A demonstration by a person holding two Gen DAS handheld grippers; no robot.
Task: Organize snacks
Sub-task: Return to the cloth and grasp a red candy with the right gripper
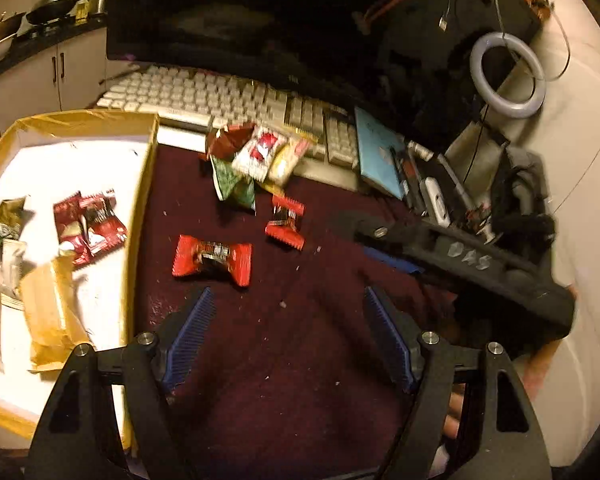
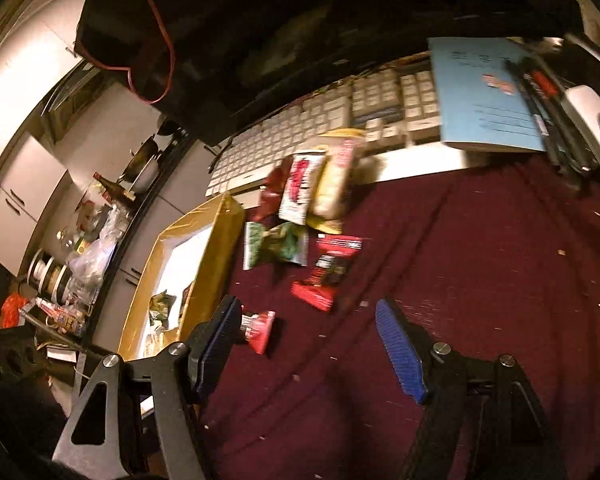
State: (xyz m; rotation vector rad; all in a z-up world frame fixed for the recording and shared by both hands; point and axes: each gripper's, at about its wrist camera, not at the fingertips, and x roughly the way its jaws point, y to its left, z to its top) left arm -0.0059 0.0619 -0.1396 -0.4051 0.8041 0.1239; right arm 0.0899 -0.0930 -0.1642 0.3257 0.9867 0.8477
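Loose snacks lie on a dark red cloth (image 1: 300, 340). A red twist-wrapped candy (image 1: 212, 258) lies just ahead of my left gripper (image 1: 288, 300), which is open with nothing between its blue pads. A second red candy (image 1: 286, 222) lies further on, and beyond it a pile of packets (image 1: 256, 156) leans on a keyboard. In the right wrist view my right gripper (image 2: 306, 312) is open. The near red candy (image 2: 260, 328) lies on the cloth beside its left finger, partly hidden by it and not pinched. The second red candy (image 2: 328, 272) and a green packet (image 2: 276, 248) lie ahead.
A yellow-taped box (image 1: 144, 184) with a white floor stands on the left and holds several packets (image 1: 88, 224). The white keyboard (image 1: 204, 96), a blue notebook (image 1: 378, 152) and cluttered tools (image 1: 440, 200) line the far side. The right gripper's black body (image 1: 480, 268) crosses the right side.
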